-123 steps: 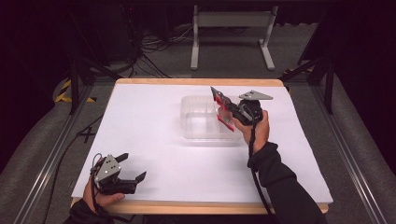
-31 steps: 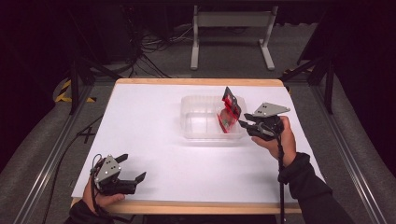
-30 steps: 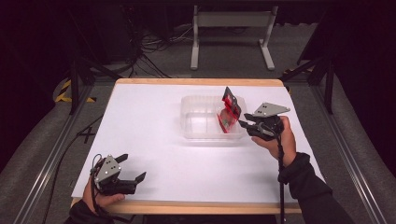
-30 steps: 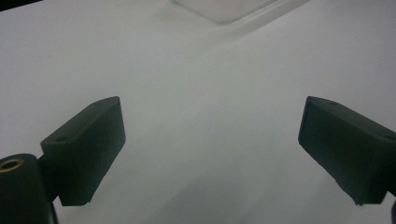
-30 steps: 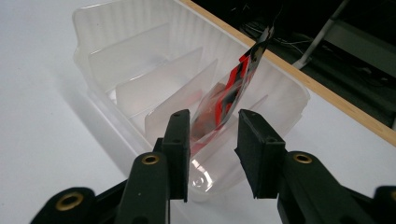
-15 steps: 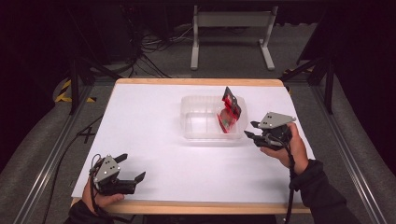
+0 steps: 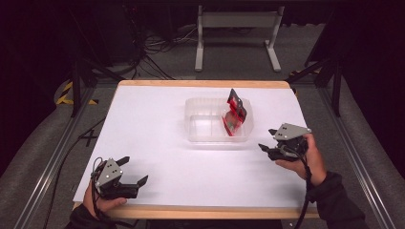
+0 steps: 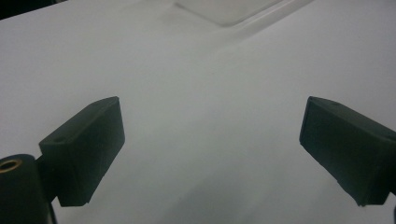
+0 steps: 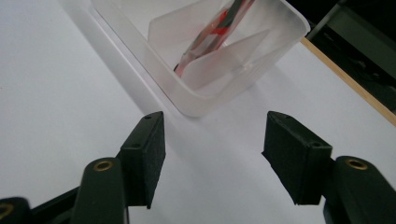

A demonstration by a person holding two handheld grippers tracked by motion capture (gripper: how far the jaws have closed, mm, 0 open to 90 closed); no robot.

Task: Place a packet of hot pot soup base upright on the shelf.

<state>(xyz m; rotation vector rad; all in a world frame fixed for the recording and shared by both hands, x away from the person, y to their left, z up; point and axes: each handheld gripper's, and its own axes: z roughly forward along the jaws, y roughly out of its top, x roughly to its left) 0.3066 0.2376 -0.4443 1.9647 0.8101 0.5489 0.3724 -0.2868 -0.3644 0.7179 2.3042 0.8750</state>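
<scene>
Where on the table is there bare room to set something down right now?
The left half of the white tabletop is bare, from the clear plastic container across to the left edge. The near strip between the left gripper and the right gripper is free too. It is crowded at the container's right side, where the red packet leans.

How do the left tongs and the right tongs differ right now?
The left tongs sit at the near left corner of the table, far from the clear tub; the right tongs are beside the tub's right end, pointing toward it. The left jaws stand wide apart, while the right jaws, which have just been opening, show a narrower gap. Both are empty, and the red packet leans inside the tub.
</scene>
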